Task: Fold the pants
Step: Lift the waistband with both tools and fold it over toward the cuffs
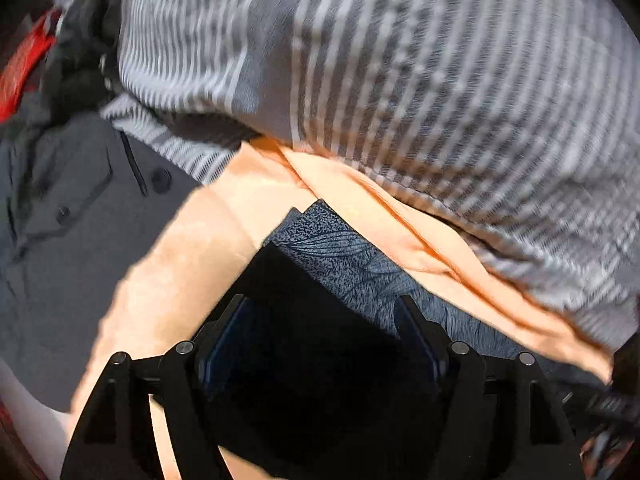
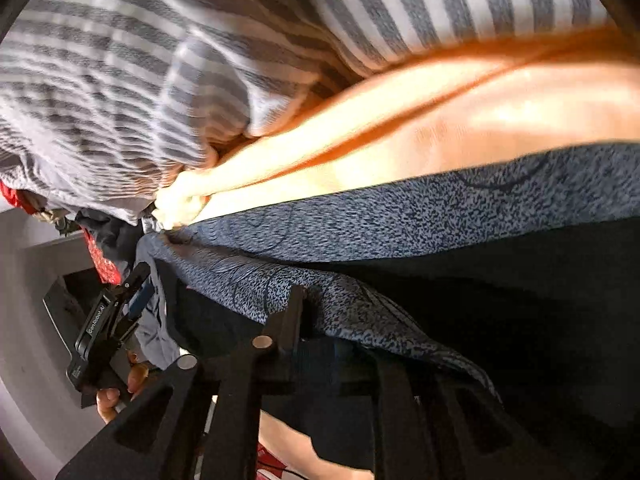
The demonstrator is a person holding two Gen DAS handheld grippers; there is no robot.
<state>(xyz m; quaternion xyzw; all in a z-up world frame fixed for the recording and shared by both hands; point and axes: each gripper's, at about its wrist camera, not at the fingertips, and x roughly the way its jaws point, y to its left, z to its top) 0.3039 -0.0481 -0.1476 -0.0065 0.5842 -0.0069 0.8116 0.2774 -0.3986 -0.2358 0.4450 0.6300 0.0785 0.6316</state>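
Note:
The pants are blue speckled cloth with a leaf print and a black part, lying folded on a peach cloth. My left gripper stands open just above the black part, with nothing pinched between its fingers. It also shows at the left of the right wrist view, where a hand holds the left gripper. There the pants stretch across the middle. My right gripper sits at their near edge, jaws a narrow gap apart. The blue hem drapes over and hides its right finger.
A grey and white striped cloth bunches up behind the pants. A grey garment with a button lies to the left, with something red beyond it. A pale surface and a dark box show at the left of the right wrist view.

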